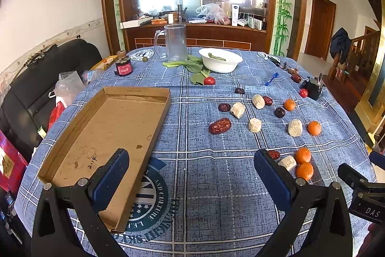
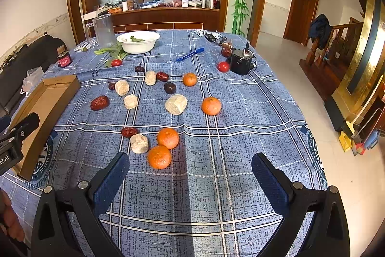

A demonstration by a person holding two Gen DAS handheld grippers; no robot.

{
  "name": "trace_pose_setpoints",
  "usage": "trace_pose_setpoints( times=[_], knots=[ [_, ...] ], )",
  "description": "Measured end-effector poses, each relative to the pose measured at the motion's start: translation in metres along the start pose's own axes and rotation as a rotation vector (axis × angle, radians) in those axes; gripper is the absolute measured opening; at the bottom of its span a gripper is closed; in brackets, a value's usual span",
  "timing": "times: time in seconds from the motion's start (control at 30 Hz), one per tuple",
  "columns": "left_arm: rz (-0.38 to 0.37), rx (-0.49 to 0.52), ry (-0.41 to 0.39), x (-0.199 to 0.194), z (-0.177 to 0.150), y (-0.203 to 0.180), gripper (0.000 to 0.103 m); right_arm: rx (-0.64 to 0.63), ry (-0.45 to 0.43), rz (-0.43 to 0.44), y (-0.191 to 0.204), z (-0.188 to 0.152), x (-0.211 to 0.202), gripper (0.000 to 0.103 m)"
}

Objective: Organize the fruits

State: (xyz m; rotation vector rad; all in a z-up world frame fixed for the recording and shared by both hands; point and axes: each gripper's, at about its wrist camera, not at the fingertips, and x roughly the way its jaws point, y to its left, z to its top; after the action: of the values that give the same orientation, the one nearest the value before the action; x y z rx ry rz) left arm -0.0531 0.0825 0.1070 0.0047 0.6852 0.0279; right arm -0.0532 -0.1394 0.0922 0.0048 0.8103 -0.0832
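The right gripper (image 2: pixel 190 170) is held wide open and empty; the nearest orange (image 2: pixel 159 157) lies at eleven o'clock, just beyond the left fingertip. The left gripper (image 1: pixel 191 169) is likewise spread empty, the cardboard tray (image 1: pixel 72 134) at ten o'clock.

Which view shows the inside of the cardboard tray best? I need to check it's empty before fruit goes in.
The left wrist view: the cardboard tray lies open below the camera, its whole floor bare apart from stains and a scribble. The right wrist view shows only the tray's outer side wall and far end at the frame's left, partly behind the left claw.
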Motion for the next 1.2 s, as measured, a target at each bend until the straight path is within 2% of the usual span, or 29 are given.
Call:
trace_pose_setpoints(
  times=[0.73,1.0,1.2],
  knots=[
    [0.008,-0.022,-0.002,0.004,0.001,-0.001,0.103,0.005,0.015,0.0,-0.009,-0.001,0.009,0.102],
    [0.009,-0.018,0.011,0.005,-0.002,0.005,0.103,-0.024,0.05,0.063,-0.001,-0.002,0.026,0.102],
    [0.016,-0.016,0.021,0.008,-0.005,0.008,0.103,-0.048,0.134,0.137,0.009,-0.004,0.058,0.091]
  ],
)
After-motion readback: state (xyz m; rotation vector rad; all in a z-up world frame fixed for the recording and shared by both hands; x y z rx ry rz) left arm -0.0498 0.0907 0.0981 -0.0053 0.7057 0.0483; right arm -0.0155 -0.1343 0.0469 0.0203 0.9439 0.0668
